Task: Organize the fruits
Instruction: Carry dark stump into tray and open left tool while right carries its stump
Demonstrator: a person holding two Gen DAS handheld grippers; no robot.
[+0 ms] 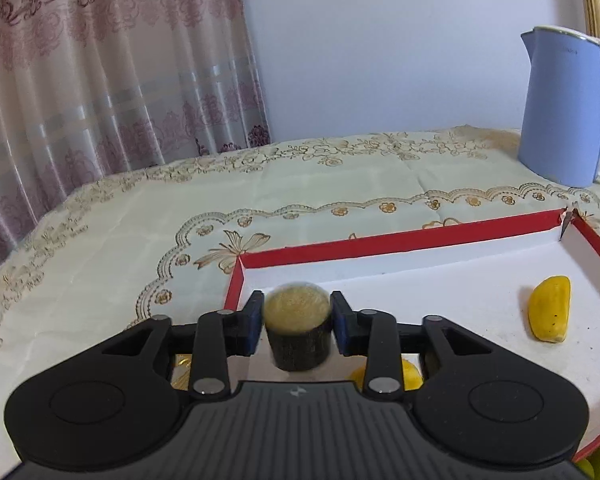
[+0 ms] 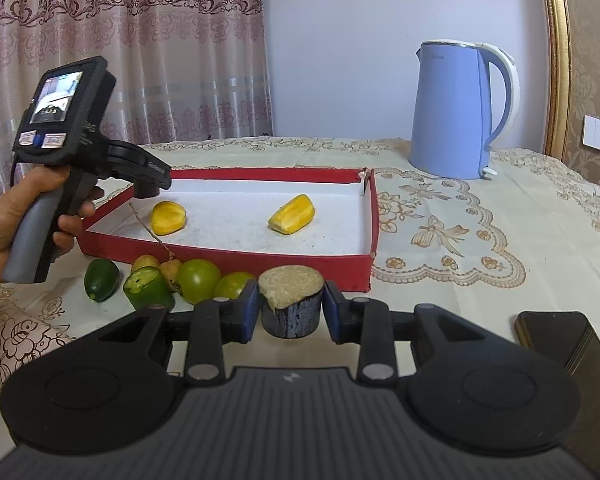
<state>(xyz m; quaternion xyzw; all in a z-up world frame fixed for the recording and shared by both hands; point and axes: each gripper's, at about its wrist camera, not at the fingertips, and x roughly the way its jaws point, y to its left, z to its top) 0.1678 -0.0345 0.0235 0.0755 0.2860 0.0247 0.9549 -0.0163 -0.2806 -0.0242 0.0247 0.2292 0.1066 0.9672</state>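
The left hand point(image 2: 16, 216) wraps the pistol grip of the left tongs point(image 1: 298, 320), tilted downward over the far left corner of the red tray point(image 2: 236, 256). A dark-skinned cane piece point(image 1: 298, 344) sits between their pads, but it is blurred, so I cannot tell whether the pads press it. The right tongs point(image 2: 290, 308) hang low over the desk point(image 2: 459, 280) just in front of the tray's near wall, clamped on a second cane piece point(image 2: 292, 300) held upright, pale cut face up. Only the right view shows the hand, the green fruits point(image 2: 198, 280) lined along the tray's near wall and a dark phone point(image 2: 559, 340) at the desk's right edge. Two yellow fruit pieces point(image 2: 168, 218) lie apart inside the tray; in the left view one is mostly hidden behind the tongs' linkage. A blue kettle point(image 2: 455, 112) stands near the far edge.
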